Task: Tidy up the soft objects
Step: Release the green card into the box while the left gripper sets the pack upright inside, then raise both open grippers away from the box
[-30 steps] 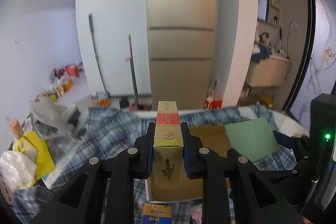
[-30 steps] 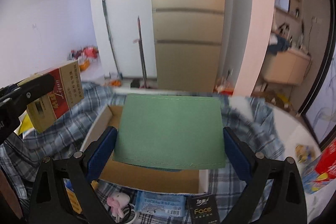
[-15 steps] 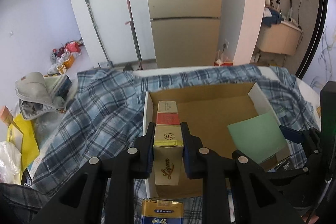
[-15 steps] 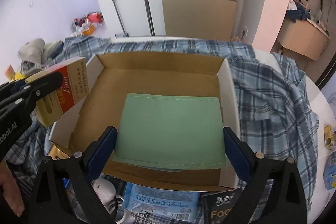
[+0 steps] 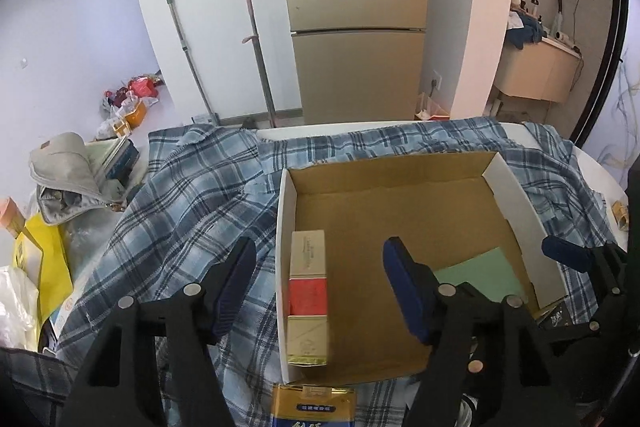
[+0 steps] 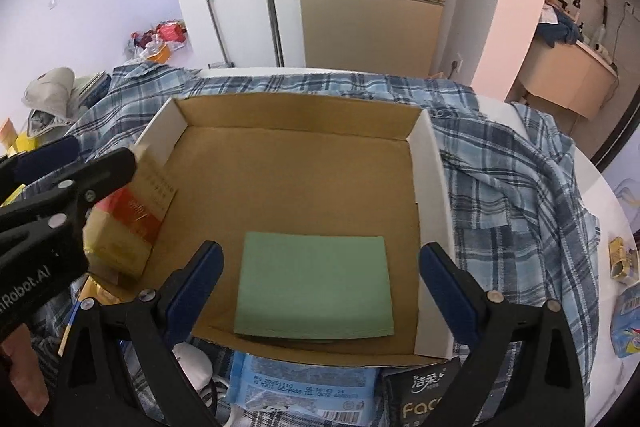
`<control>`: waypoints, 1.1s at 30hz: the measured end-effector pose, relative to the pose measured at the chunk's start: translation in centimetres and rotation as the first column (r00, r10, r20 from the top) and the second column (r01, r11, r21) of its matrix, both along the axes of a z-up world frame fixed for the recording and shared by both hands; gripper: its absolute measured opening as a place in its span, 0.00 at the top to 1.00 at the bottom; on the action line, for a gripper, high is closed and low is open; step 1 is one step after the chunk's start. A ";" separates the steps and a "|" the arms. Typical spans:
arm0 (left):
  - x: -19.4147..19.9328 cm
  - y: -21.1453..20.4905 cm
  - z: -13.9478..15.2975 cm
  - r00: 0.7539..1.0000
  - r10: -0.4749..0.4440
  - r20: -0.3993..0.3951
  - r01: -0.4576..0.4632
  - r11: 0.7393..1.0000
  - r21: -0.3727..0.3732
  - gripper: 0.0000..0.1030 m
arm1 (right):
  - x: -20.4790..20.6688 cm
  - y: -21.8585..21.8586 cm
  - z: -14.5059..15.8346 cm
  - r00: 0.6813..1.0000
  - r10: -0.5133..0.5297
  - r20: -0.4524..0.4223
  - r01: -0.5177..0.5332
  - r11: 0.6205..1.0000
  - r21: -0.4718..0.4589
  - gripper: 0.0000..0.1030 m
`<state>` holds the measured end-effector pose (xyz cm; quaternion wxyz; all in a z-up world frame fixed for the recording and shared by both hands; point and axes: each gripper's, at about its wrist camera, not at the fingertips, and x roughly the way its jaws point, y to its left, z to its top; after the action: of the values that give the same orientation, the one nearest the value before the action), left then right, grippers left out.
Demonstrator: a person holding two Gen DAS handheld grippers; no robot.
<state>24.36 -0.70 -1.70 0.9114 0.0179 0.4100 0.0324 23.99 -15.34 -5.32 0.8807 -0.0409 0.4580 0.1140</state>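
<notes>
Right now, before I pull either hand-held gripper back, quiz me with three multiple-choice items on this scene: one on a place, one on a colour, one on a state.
1. Where does the red-and-gold carton lie?
A. Inside the cardboard box, against its left wall
B. On the plaid cloth outside the box
C. On top of the flat pad

2. What colour is the flat pad in the box?
A. Yellow
B. Green
C. Red

3. How does the right hand-held gripper stand to the pad?
A. Shut tight on it
B. Open, pad resting on the box floor between the fingers
C. Lifting it above the box

Answers: 1 A, the left wrist view shows the carton beside the left wall. 2 B, its top is plain green. 3 B, there are gaps on both sides between the blue pads and the pad's edges.
</notes>
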 end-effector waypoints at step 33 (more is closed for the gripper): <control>-17.0 -0.3 14.9 0.831 -0.036 0.555 0.053 0.998 -0.015 0.23 | -11.3 -3.4 14.5 0.905 -0.056 0.421 0.019 0.996 0.090 0.04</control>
<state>7.35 -0.96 13.21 0.9917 0.0038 0.1281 0.0089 12.67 -18.71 9.23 0.9620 -0.0188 0.2516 0.1047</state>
